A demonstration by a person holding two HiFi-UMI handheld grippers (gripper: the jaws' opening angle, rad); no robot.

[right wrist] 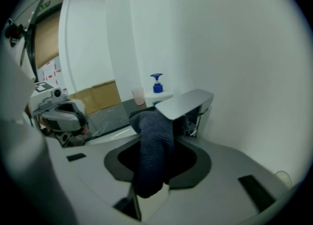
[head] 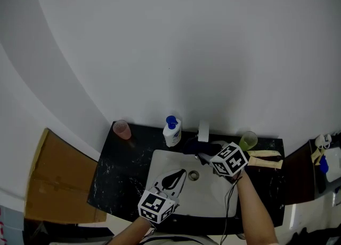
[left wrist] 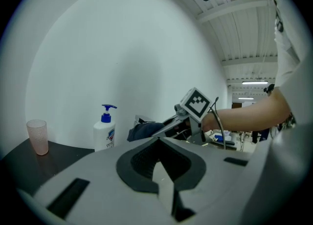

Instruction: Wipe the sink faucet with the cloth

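In the head view, the dark blue towelling cloth point(head: 206, 147) and the right gripper point(head: 204, 157) cover the spout of the flat silver sink faucet point(head: 203, 130). The white soap bottle with a blue pump point(head: 172, 132) bears print too small to read. The small white and blue clutter point(head: 324, 158) is cut off by the right edge.

1. A black marbled countertop point(head: 114, 177) carries a white sink basin point(head: 162, 158), set just before the faucet point(head: 203, 130).
2. Left of the faucet: a soap pump bottle point(head: 172, 131), then a pink cup point(head: 122, 130).
3. Right of the faucet: a green cup point(head: 248, 141).
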